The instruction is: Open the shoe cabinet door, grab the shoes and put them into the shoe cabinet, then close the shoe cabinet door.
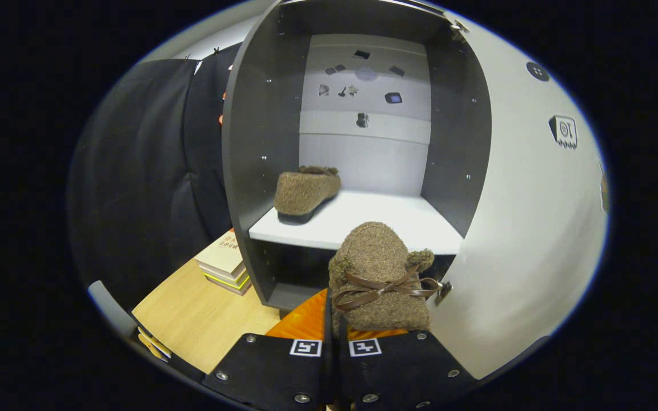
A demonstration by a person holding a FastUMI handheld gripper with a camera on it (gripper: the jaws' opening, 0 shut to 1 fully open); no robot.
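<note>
The shoe cabinet (260, 142) stands straight ahead with its white door (529, 228) swung open to the right. One fuzzy brown slipper (305, 191) lies on the left of the white shelf (397, 220) inside. A second fuzzy brown slipper (380, 274), with a brown ribbon bow, hangs toe-up in front of the shelf's front edge. My gripper (334, 322) is shut on the second slipper's heel end, the fingers pressed close together on it.
A stack of books (223, 262) lies on the wooden table (192, 319) left of the cabinet base. An orange surface (306, 322) shows under the held slipper. Black cloth hangs to the left. The shelf's right half is bare.
</note>
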